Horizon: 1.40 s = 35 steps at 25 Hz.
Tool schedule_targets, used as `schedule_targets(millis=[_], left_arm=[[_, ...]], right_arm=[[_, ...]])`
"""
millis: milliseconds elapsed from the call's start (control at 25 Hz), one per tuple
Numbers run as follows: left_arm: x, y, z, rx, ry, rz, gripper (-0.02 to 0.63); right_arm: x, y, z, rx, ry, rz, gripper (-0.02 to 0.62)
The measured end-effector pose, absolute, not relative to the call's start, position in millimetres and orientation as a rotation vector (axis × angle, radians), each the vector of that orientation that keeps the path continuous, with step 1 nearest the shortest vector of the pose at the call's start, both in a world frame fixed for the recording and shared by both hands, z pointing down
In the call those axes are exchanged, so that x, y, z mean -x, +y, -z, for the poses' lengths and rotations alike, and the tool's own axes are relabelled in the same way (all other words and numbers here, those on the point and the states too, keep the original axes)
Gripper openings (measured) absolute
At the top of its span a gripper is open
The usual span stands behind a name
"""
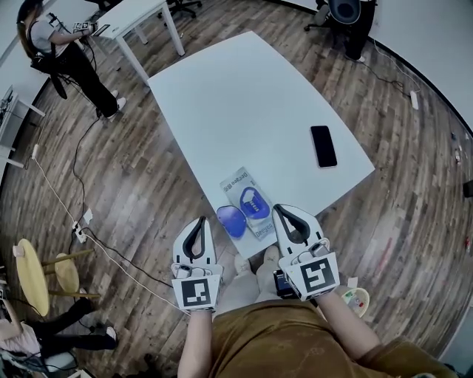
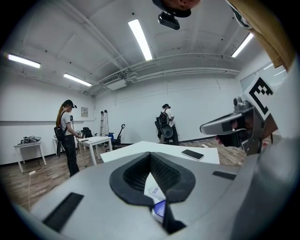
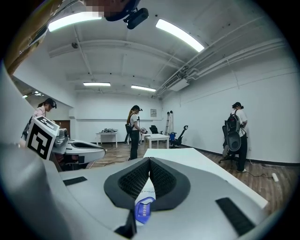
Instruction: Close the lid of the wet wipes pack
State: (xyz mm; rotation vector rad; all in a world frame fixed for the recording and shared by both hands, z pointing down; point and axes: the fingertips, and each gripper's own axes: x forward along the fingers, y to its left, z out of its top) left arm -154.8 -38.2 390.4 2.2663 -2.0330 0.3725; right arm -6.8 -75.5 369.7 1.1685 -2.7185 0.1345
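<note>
The wet wipes pack [image 1: 241,186] lies flat near the front edge of the white table [image 1: 244,96]. Its blue oval lid [image 1: 231,220] is swung open toward the table edge, and the blue opening [image 1: 255,202] shows. My left gripper [image 1: 199,221] hovers just left of the lid, jaws shut with nothing between them. My right gripper [image 1: 280,210] is just right of the pack, also shut and empty. In the left gripper view the pack [image 2: 153,190] and its lid [image 2: 160,209] peek out below the jaws. The right gripper view shows the pack's blue opening [image 3: 144,209] the same way.
A black phone [image 1: 323,145] lies on the table's right side. A person [image 1: 63,52] stands by a second white table [image 1: 137,18] at the far left. Yellow stools [image 1: 33,277] and floor cables [image 1: 81,221] are at my left. An office chair [image 1: 347,15] stands at the far right.
</note>
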Motion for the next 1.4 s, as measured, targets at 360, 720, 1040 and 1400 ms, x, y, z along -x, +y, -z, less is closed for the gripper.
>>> schedule_targets(millis=[360,720,1040,1400], left_arm=[[166.1,-34.8,-413.8,-2.225,-2.033,-0.426,0.006],[163.5,-32.5,-445.6,-2.211,-1.982,-0.502,0.006],[153.8,-39.9,-476.1,-2.21,-1.91,-0.556,0.006],[154.2,-36.2,-503.3,-2.193,-1.858,-0.611,0.006]], right_arm=[[20.1,-75.7,-391.5,-1.123,-2.695,-0.184,0.008],[28.9,-68.7,-421.8,-1.049,-2.656,-0.252,0.008],[40.5,-68.0,-449.6,-0.989,-2.635,-0.274,0.008],[52.0,-70.3,-473.4,-0.963,-2.615,-0.283,0.008]])
